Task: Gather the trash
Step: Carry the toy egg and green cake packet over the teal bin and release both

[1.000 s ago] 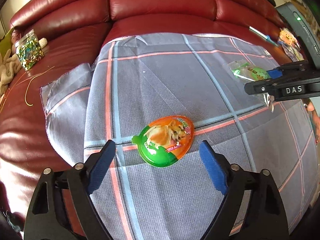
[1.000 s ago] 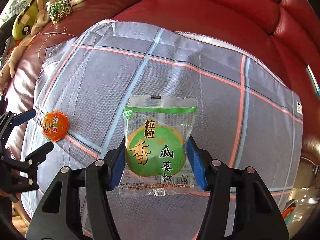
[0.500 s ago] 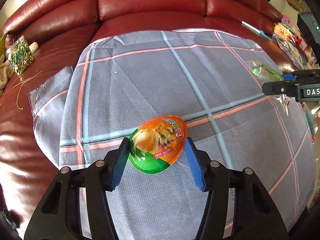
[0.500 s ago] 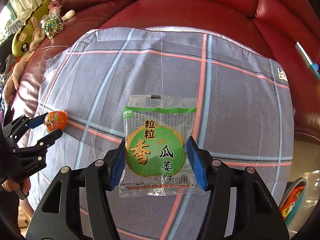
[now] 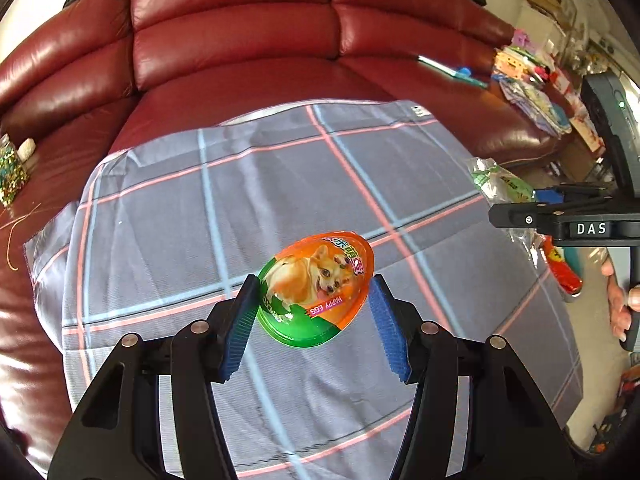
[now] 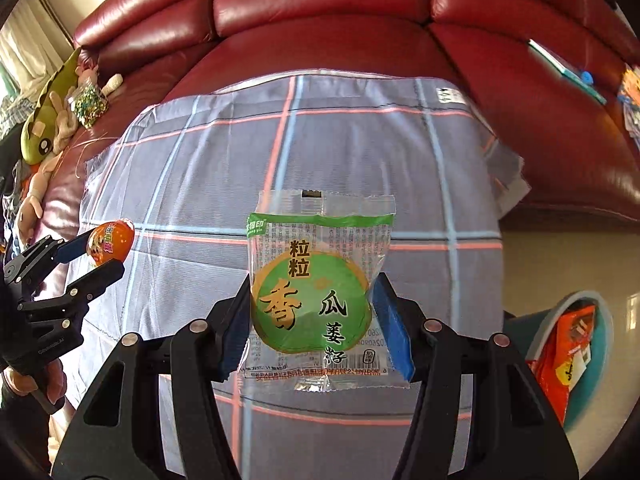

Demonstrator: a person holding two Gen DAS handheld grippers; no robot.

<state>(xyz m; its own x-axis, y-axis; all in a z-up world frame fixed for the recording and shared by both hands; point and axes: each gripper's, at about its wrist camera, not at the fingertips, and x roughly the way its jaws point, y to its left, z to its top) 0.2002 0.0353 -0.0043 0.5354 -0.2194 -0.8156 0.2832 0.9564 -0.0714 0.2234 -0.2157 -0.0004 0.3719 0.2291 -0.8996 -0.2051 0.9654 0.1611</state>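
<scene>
Left gripper (image 5: 314, 322) has just closed its jaws on the orange-and-green plastic egg capsule (image 5: 316, 286), lifted clear of the grey plaid cloth (image 5: 200, 208); right gripper (image 6: 312, 330) clamps the green snack packet (image 6: 316, 284), upright, angled down; teal bin (image 6: 560, 336) sits off the cloth's right edge, nearer the right hand.

Home living rm — red leather sofa (image 5: 240, 40), plaid cloth (image 6: 320, 140), plush toys (image 6: 44, 128).
</scene>
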